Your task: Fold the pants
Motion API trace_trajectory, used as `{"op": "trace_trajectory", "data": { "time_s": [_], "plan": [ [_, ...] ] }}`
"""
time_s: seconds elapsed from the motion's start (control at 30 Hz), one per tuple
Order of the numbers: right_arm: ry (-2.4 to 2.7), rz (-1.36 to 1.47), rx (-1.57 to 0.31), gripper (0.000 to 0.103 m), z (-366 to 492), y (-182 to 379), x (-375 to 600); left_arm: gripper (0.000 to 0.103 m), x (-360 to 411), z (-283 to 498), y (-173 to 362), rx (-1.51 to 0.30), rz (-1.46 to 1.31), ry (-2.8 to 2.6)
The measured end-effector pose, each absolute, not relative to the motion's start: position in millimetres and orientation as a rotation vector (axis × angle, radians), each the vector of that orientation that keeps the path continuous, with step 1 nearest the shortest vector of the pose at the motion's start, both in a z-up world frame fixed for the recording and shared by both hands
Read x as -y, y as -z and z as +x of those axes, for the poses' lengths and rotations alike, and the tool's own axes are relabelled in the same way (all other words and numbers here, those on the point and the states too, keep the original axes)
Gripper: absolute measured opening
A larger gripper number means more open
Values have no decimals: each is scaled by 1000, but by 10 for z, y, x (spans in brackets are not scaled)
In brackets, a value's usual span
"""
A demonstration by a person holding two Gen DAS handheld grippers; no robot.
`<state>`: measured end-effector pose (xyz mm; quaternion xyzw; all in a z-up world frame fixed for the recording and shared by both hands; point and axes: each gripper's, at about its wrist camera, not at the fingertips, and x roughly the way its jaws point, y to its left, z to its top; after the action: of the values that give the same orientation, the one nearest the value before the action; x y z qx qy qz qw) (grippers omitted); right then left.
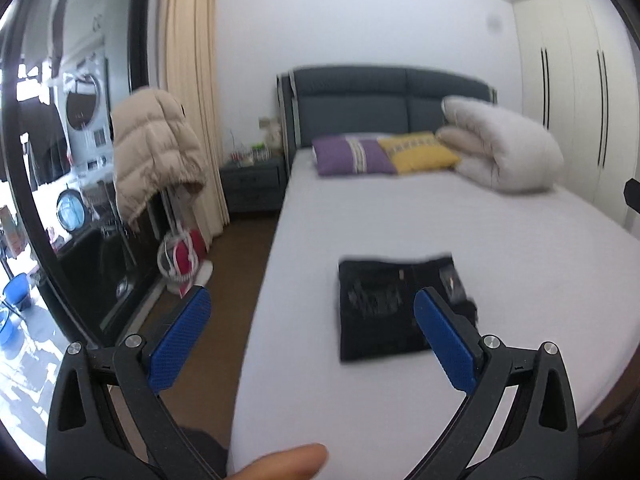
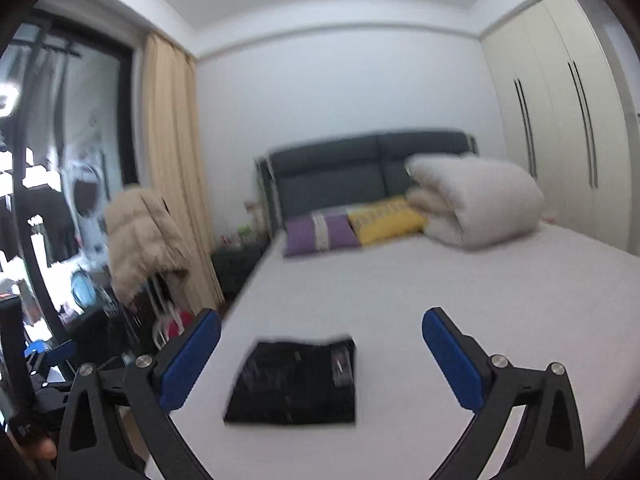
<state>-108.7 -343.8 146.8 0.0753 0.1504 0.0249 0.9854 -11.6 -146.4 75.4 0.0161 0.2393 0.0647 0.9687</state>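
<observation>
Black pants (image 1: 384, 308) lie folded into a compact rectangle on the white bed (image 1: 440, 220), near its foot. They also show in the right wrist view (image 2: 296, 380). My left gripper (image 1: 312, 300) is open and empty, held above and in front of the pants, its right finger overlapping their right edge in view. My right gripper (image 2: 320, 320) is open and empty, held above the bed with the pants showing between its fingers. Both are apart from the pants.
A purple pillow (image 1: 352, 156), a yellow pillow (image 1: 416, 152) and a rolled white duvet (image 1: 500, 148) lie by the dark headboard (image 1: 380, 104). A beige jacket (image 1: 152, 152) hangs left of the bed. White wardrobes (image 1: 572, 100) stand at the right.
</observation>
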Motion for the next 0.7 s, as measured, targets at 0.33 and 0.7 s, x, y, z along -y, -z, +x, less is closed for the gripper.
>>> {"op": "trace_trajectory", "data": {
  "time_s": [0.33, 0.7],
  "plan": [
    [17, 136, -494, 103, -1031, -838, 3238, 103, 1608, 196, 159, -708, -39, -53],
    [13, 124, -584, 103, -979, -482, 3166, 103, 1540, 546, 766, -810, -70, -74]
  ]
}}
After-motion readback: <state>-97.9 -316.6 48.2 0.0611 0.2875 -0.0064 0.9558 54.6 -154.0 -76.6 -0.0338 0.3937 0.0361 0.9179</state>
